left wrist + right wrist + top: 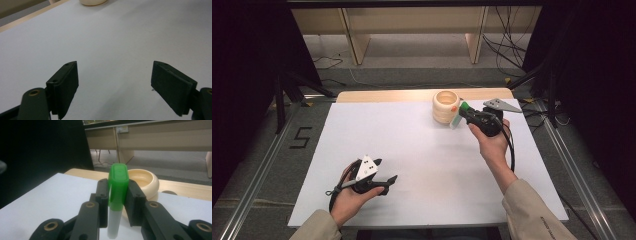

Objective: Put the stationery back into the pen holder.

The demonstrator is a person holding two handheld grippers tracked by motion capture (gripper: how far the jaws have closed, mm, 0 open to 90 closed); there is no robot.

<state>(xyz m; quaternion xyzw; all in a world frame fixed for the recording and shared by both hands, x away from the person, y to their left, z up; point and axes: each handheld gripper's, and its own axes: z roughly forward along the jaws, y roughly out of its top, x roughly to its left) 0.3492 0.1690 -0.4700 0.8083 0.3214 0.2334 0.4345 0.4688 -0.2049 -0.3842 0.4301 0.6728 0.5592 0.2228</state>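
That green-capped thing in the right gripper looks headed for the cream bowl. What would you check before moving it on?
1. Grip: the right gripper has its jaws shut on the green-capped marker, clamped at the cap. Ok.
2. Marker's pose: cap up, white body hanging below the jaws. Ok.
3. Cream bowl: upright, mouth open, near the table's far edge. Ok.
4. Bowl's contents: something orange shows at its rim in the high view; how much room is left inside, cannot tell.
5. Left gripper: jaws open, holding nothing, resting low at the near side, well away from the bowl. Ok.
6. White table between the marker and the bowl: bare. Ok.
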